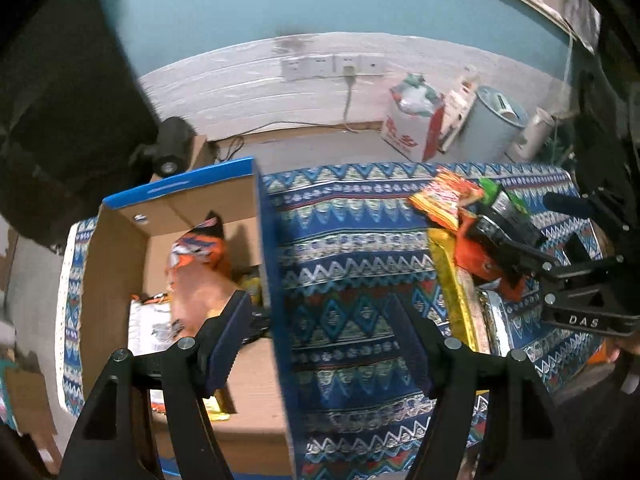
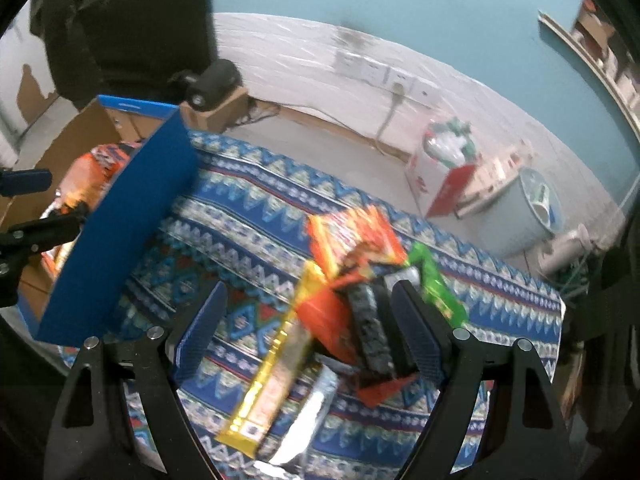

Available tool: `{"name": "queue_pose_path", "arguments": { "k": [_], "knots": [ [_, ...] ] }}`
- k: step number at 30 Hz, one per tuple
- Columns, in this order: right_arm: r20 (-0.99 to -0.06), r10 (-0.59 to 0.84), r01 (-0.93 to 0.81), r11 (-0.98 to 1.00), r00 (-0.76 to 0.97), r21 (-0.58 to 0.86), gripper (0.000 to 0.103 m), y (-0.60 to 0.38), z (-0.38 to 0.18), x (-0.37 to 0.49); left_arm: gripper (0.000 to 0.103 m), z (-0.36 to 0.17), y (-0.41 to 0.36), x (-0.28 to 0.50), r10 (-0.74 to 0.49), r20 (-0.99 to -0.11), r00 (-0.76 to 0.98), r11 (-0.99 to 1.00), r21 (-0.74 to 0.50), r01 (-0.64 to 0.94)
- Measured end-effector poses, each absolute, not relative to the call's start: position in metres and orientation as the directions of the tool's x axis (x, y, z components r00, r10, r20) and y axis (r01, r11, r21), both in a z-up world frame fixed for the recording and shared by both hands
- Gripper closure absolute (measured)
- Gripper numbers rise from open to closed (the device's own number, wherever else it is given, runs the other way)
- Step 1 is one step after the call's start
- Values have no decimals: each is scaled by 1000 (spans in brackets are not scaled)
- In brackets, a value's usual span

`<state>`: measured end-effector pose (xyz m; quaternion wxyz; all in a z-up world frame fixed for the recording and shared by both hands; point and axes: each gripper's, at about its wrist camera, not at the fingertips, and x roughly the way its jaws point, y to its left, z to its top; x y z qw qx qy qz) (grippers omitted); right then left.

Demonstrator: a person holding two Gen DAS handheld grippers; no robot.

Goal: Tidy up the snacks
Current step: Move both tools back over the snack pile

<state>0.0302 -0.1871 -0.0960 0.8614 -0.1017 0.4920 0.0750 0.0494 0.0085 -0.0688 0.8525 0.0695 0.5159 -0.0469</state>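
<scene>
A cardboard box [image 1: 120, 248] with blue outer walls stands at the left end of the patterned cloth, holding an orange bag [image 1: 200, 248] and a white packet [image 1: 150, 326]. My left gripper [image 1: 320, 344] is open and straddles the box's right wall [image 1: 276, 280] without pressing on it. To the right lies a pile of snacks: a long yellow packet [image 2: 276, 352], an orange packet [image 2: 326, 320], a dark bar [image 2: 368, 328], a silver packet [image 2: 316, 412], a green packet [image 2: 436, 288]. My right gripper [image 2: 308, 332] hangs open over this pile, its right finger [image 2: 412, 328] beside the dark bar.
The blue patterned cloth [image 1: 352, 240] covers the table. On the floor behind are a white and red carton [image 1: 412, 128], a pale bin [image 1: 492, 124] and a black device [image 1: 172, 148] on a small box. Wall sockets [image 1: 332, 66] with a cable sit on the white wall.
</scene>
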Motion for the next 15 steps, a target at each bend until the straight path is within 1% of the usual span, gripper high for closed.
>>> {"name": "queue_pose_path", "arguments": {
  "k": [8, 15],
  "knots": [
    [-879, -23, -187, 974, 477, -127, 20, -226, -117, 27, 31, -95, -31, 58, 7, -909, 418, 966, 114, 231],
    [-896, -33, -176, 977, 443, -123, 20, -249, -147, 33, 31, -122, -56, 63, 13, -928, 373, 948, 131, 290]
  ]
}}
